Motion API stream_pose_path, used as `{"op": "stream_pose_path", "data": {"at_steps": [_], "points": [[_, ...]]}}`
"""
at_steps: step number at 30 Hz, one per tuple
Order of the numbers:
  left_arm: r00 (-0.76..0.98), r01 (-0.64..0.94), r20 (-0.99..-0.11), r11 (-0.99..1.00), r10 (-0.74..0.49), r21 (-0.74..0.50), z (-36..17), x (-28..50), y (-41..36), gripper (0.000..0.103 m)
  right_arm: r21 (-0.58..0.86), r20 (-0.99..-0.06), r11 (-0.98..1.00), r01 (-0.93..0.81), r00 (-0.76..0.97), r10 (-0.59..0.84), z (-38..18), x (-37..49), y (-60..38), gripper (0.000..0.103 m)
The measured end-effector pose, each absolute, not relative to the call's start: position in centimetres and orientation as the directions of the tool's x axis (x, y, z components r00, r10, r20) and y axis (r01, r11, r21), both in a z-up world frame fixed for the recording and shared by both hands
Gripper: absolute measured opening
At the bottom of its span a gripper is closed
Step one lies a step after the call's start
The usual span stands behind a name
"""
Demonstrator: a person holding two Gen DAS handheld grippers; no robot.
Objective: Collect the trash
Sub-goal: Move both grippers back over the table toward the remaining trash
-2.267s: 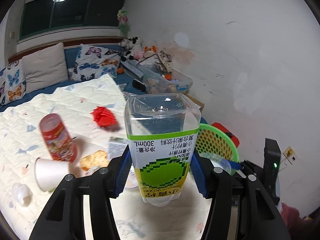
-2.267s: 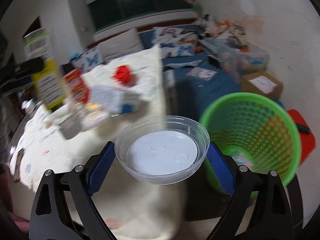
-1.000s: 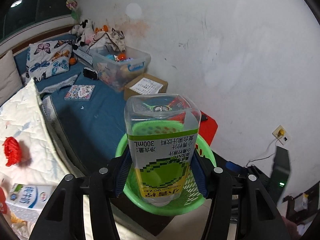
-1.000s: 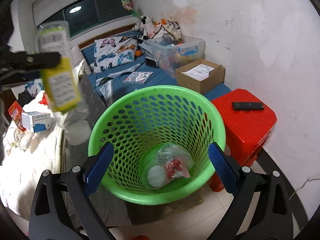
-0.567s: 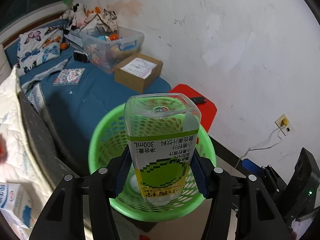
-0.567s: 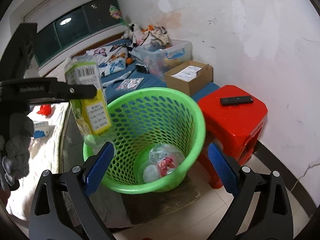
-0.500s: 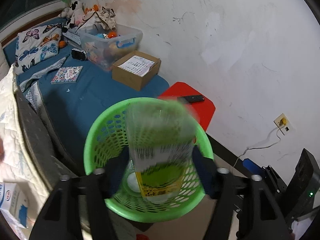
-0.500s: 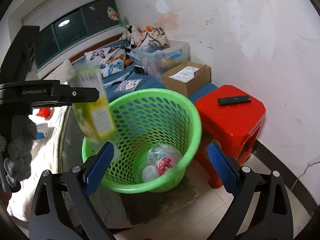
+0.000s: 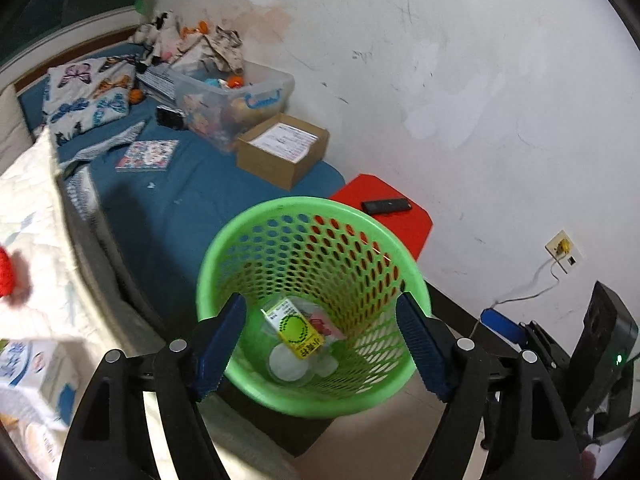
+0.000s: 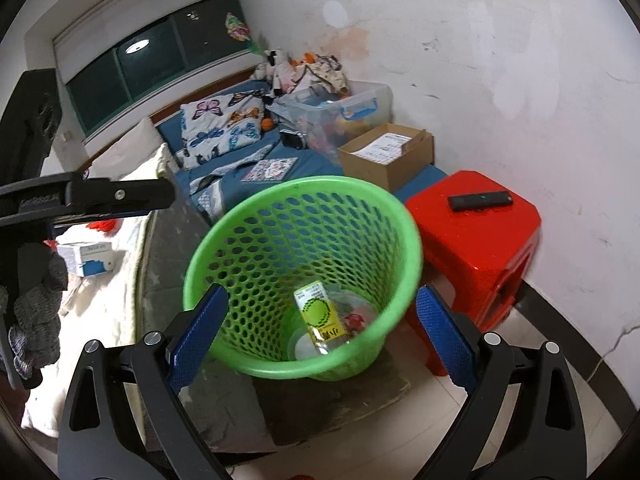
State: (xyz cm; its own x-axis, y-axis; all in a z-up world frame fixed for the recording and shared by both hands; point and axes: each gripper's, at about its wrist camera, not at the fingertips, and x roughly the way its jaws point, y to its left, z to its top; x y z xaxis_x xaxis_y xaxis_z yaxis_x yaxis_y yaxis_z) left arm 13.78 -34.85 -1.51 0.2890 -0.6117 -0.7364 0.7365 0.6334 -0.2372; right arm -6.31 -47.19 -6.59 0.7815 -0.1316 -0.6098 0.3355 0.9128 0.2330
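Observation:
A green mesh basket (image 9: 312, 204) (image 10: 304, 184) stands on the floor beside the bed. In it lies the clear juice bottle with a green-yellow label (image 9: 298, 330) (image 10: 320, 316), resting on a clear bowl (image 9: 288, 364) and other wrappers. My left gripper (image 9: 320, 300) hovers above the basket, its jaws opening with nothing between them. My right gripper (image 10: 322, 292) also hangs over the basket, open and empty. A blue-white milk carton (image 9: 36, 368) (image 10: 88, 258) and a red crumpled scrap (image 9: 6, 272) lie on the white quilt.
A red stool (image 10: 480, 240) with a black remote (image 10: 480, 200) stands right of the basket against the wall. Behind are a cardboard box (image 10: 388, 156) and a clear storage bin (image 10: 340, 108) on the blue mattress. A gloved hand (image 10: 36, 300) is at left.
The bottle slipped out of my left gripper and dropped into the basket as the jaws spread. The bowl my right gripper held earlier now lies in the basket too.

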Motion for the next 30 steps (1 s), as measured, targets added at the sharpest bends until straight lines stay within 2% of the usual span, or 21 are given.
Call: {"op": "stream_pose_path", "data": {"at_steps": [15, 24, 30], "points": [[0.475, 0.561, -0.686, 0.791, -0.55, -0.246, -0.2, 13.8, -20.0, 0.073, 0.209, -0.605, 0.973, 0.103, 0.795, 0.046, -4.5, -0.9, -39.0, 0.094], [0.594, 0.406, -0.679, 0.889, -0.432, -0.21, 0.0, 14.0, -11.3, 0.068, 0.203, -0.6, 0.979, -0.028, 0.787, 0.147, -3.5, 1.9, -34.1, 0.094], [0.618, 0.276, -0.706, 0.936, -0.346, -0.218, -1.8, 15.7, -7.0, 0.068, 0.194, -0.603, 0.978, -0.074, 0.778, 0.179, -3.3, 3.3, -31.9, 0.094]]}}
